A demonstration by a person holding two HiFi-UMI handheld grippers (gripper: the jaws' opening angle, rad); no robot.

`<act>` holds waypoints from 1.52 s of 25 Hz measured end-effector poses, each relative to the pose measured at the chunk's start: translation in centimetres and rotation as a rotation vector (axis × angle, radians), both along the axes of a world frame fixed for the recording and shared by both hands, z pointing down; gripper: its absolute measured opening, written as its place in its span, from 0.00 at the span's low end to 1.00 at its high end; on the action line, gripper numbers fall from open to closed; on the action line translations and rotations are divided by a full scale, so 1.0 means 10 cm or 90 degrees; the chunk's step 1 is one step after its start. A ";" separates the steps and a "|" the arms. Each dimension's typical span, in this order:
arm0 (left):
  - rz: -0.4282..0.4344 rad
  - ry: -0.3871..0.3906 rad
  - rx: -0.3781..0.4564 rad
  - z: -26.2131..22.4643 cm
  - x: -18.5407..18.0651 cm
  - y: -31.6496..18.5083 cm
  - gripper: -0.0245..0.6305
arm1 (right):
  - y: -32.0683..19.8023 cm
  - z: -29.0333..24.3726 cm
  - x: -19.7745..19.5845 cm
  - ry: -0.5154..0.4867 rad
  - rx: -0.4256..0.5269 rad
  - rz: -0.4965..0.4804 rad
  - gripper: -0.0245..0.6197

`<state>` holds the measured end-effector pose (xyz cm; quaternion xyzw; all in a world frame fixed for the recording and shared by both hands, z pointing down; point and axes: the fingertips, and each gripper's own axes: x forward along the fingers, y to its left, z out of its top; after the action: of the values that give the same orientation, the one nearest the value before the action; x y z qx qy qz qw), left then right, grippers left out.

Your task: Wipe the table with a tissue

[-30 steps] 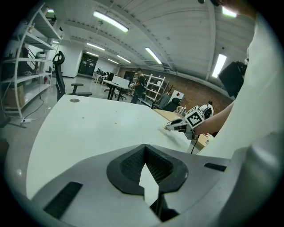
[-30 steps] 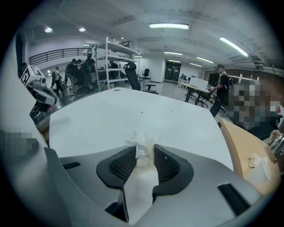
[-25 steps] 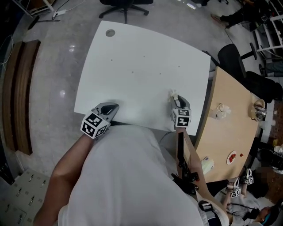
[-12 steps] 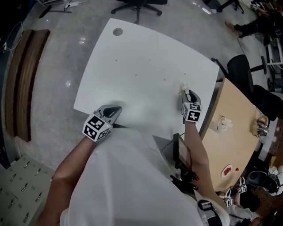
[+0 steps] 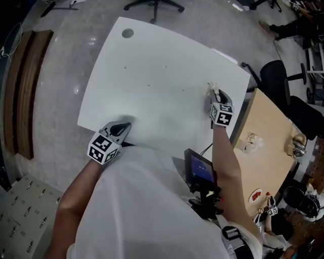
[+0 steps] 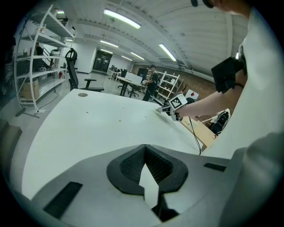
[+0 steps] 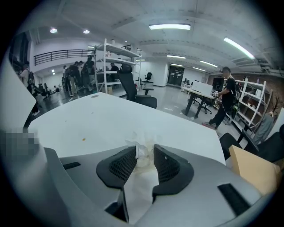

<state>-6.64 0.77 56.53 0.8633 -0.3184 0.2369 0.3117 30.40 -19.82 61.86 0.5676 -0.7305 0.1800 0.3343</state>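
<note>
A white table (image 5: 157, 66) fills the head view, with a few small specks (image 5: 149, 85) on its middle. My right gripper (image 5: 215, 93) is near the table's right edge, shut on a crumpled, stained white tissue (image 5: 212, 87) that presses on the tabletop. In the right gripper view the tissue (image 7: 143, 153) sits pinched between the two dark pads. My left gripper (image 5: 121, 128) rests at the near left edge of the table, jaws together with nothing in them; its view shows the pads (image 6: 133, 166) meeting at the tip.
A wooden table (image 5: 263, 152) with small items stands right of the white one. A black office chair (image 5: 271, 76) is beyond it, another chair (image 5: 154, 4) at the far edge. A round hole (image 5: 127, 33) marks the far left corner. A screen device (image 5: 200, 169) hangs at my chest.
My right gripper has slid with the tissue along the table's right side, away from me. The left gripper has stayed at the near left edge.
</note>
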 end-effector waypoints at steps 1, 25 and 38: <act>0.000 -0.002 -0.003 0.00 -0.01 0.00 0.04 | -0.04 0.01 -0.03 0.008 -0.002 -0.013 0.22; 0.008 -0.003 -0.033 0.10 0.06 -0.11 0.04 | -0.28 0.16 -0.27 0.261 -0.016 -0.194 0.22; 0.011 0.001 -0.020 0.05 0.03 -0.09 0.04 | 0.05 0.18 -0.61 0.159 -0.074 -0.281 0.22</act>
<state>-6.39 -0.14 57.08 0.8611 -0.3074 0.2440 0.3232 24.28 -19.35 63.67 0.3919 -0.7782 0.0727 0.4853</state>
